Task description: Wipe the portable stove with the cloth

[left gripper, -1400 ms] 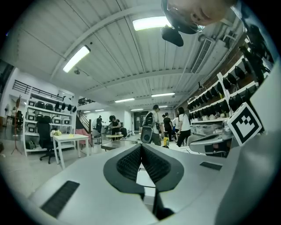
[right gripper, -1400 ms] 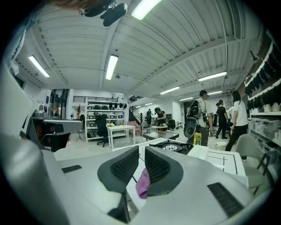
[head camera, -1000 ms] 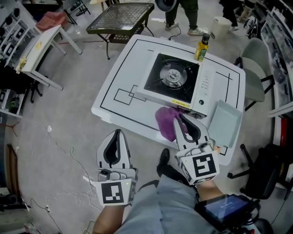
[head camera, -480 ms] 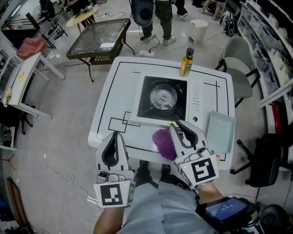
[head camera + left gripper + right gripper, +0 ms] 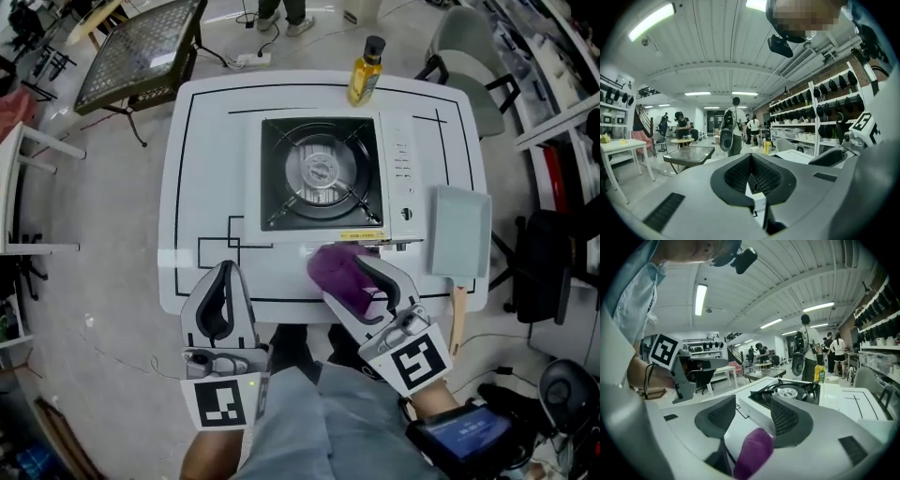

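White table [image 5: 187, 187] fills most of the head view; stove [image 5: 398, 159] sits mid-table, burner side to my left, knob panel to my right; grey tray [image 5: 459, 230] lies just beside it on the right, apart from it. My left gripper [image 5: 223, 267] hangs off the near table edge w/ jaws together, nothing in them. My right gripper [image 5: 345, 281] is low at the near edge, jaws opening; the purple cloth [image 5: 337, 267] is bunched btwn them on the table, right at the stove's front edge, and I judge the pads aren't pressing on it. Yellow bottle [image 5: 364, 70] stands upright at the far edge, just behind the stove.

Risks, as I see it: cloth is loose and no wiping is under way, so a careless nudge could push it off the near edge; a re-grip on the bunched lump may catch only a fold; dragged across the burner, it could snag on the grate prongs; a hard push could shove the stove into the bottle.

Hard to tell: cloth's near part is under my right gripper; whether it touches the stove front; a wooden handle below the tray, prob. a brush; left gripper view is mostly its own body.
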Tool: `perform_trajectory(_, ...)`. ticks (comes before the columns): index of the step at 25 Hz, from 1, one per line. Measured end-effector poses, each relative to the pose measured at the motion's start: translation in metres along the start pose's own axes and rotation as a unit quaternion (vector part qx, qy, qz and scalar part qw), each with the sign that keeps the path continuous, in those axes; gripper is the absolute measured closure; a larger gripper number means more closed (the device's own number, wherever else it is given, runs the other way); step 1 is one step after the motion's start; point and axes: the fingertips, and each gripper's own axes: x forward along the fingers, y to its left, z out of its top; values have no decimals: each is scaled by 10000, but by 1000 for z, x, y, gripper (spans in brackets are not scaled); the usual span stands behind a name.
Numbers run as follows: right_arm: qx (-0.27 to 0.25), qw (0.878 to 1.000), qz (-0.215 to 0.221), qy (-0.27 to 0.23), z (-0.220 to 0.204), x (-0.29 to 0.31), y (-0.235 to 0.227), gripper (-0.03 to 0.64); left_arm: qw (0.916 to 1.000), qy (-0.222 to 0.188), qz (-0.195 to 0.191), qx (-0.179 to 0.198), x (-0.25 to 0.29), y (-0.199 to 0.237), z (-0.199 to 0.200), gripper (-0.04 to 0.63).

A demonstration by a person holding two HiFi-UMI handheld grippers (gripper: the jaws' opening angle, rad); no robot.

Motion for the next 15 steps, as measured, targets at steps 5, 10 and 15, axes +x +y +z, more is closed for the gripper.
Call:
perform_trajectory(5,-173,9958,34,896,-74,3,-5,382,9986,428,-282,-108,15,-6,-47,577)
perform_trajectory(10,-228,9868,-279,1577,-127,11,-22,365,9965,701,-410,-189,23,-4,-82,577)
perform_trajectory(15,-219,9781,-307,2046,-162,25,-24,364,9942,914,-519,-227,25,4,-105,577)
